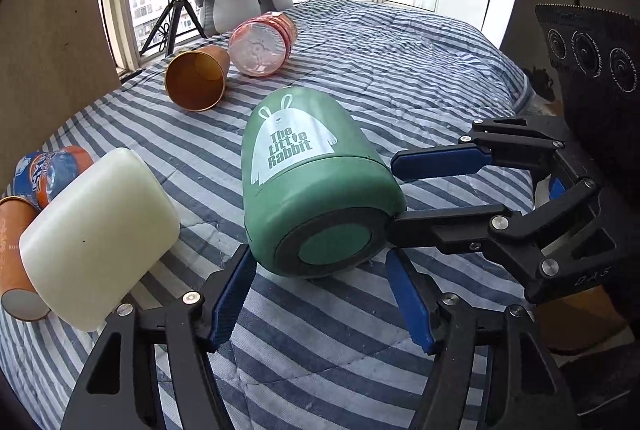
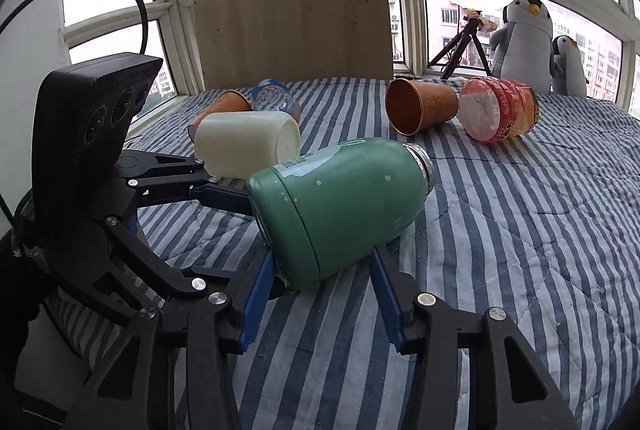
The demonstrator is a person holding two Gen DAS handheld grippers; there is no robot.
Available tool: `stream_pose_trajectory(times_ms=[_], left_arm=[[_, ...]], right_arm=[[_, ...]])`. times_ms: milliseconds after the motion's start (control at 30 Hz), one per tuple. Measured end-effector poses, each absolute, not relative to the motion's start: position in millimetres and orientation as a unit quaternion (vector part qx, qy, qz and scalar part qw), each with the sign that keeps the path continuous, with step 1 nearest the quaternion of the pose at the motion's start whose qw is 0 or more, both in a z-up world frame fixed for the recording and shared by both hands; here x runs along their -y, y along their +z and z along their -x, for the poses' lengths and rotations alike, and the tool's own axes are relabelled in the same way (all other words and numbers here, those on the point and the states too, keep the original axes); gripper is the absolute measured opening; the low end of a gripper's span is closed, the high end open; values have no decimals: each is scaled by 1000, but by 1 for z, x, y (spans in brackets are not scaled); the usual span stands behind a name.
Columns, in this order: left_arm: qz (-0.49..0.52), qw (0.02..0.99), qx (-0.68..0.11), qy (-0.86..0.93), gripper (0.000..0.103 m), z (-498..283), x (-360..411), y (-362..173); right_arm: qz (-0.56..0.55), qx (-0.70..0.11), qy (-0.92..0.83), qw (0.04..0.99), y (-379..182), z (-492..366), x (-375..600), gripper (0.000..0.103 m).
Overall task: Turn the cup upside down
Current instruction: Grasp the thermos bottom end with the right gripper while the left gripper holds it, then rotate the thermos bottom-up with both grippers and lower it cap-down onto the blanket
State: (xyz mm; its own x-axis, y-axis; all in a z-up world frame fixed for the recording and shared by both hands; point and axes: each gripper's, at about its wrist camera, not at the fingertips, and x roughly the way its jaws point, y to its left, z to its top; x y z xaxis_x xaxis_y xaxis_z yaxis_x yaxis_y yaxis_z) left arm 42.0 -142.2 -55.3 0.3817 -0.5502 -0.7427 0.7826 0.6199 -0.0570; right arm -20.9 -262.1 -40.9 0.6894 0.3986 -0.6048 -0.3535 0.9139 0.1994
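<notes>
The green cup (image 2: 340,206) is lying on its side on the bed (image 2: 520,230), the white cup (image 2: 246,144) lying behind it, the plush penguins (image 2: 524,38) sitting far back by the window

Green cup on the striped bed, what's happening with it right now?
A person is working two handheld grippers around the green cup, which lies on its side on the striped bedspread, base toward the grippers, mouth away. The left gripper and the right gripper both have their jaws open at the cup's base end; neither is clamped, and nothing is flipped yet. A white cup, a copper cup and a red container also lie on their sides.
</notes>
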Motion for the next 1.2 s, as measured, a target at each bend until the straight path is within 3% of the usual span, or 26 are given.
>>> stream_pose_trajectory(times_ms=[67, 667, 1200], left_arm=[[-152, 813, -374, -420, 68, -36, 143, -51], [-149, 817, -355, -429, 67, -24, 157, -12], [-100, 841, -339, -410, 67, -103, 179, 21]], right_arm=[[-42, -339, 210, 916, -41, 21, 263, 33], [-63, -330, 186, 923, -14, 17, 283, 35], [-136, -334, 194, 913, 17, -65, 322, 37]])
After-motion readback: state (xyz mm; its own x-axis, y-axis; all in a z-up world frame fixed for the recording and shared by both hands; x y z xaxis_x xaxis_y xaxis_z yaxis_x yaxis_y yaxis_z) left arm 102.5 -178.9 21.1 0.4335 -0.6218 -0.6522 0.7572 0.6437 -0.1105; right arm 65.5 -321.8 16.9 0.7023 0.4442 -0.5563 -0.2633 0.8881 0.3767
